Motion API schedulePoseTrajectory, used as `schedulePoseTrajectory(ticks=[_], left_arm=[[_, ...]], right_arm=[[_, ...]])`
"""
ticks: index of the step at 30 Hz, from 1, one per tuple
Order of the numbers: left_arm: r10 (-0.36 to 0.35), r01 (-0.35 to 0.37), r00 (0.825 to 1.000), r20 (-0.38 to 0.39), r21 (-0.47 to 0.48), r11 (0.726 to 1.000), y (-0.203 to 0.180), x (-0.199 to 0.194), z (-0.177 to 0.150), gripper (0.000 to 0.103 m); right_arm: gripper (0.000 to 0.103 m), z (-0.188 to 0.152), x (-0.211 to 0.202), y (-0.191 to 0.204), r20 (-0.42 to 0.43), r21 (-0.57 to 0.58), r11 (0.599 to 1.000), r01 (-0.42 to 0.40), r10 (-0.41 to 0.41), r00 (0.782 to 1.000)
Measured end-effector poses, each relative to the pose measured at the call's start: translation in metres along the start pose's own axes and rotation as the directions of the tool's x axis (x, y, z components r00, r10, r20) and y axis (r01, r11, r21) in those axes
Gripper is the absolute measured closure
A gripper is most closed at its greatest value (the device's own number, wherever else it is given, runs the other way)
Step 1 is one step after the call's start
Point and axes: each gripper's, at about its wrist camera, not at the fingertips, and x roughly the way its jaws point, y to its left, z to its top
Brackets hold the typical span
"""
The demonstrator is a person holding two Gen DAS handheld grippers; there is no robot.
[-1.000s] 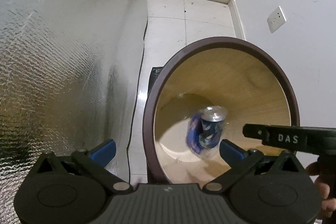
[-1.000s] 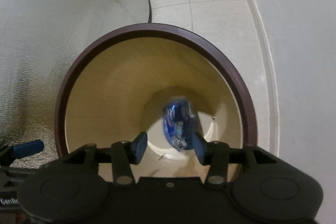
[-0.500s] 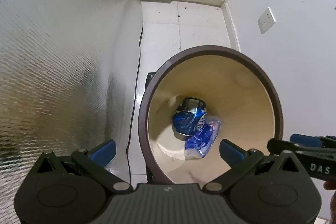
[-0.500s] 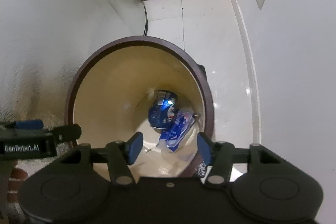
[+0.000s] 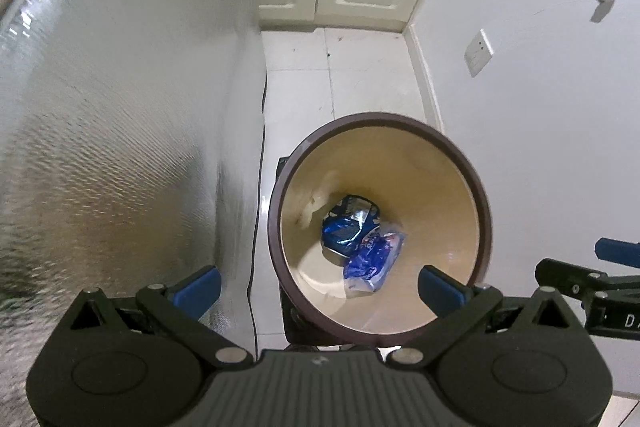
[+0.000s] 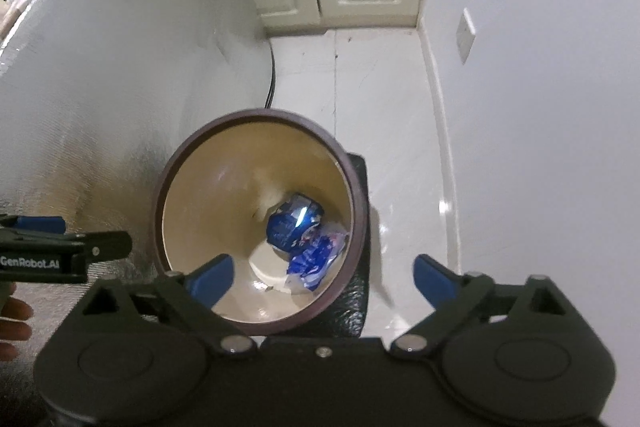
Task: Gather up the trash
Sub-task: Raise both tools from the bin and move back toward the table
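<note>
With both tools above the bin, your left gripper (image 5: 320, 285) stands wide apart and empty; your right gripper (image 6: 322, 277) has just been opening and holds nothing. Below them, the round brown-rimmed bin with a cream interior (image 5: 440, 187) contains the trash: a crushed blue drink can (image 5: 346, 223) touching a crumpled blue-and-clear plastic wrapper (image 5: 372, 259). Its print is unreadable. "GenRobot.AI" marks the left tool.
</note>
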Motion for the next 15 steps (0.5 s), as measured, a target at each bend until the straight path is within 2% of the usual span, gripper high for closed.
schedulePoseTrajectory(ticks=[4, 15], left_arm=[[0.004, -0.004, 1.0, 0.025, 0.005, 1.0, -0.004, -0.02, -0.003, 0.0], [0.009, -0.009, 0.997, 0.081, -0.001, 1.0, -0.007, -0.067, -0.017, 0.0]], right_arm=[[0.0, -0.002, -0.018, -0.002, 0.024, 0.015, 1.0, 0.004, -0.005, 1.0], [0.0, -0.009, -0.057, -0.007, 0.054, 0.009, 0.998, 0.061, -0.061, 0.997]])
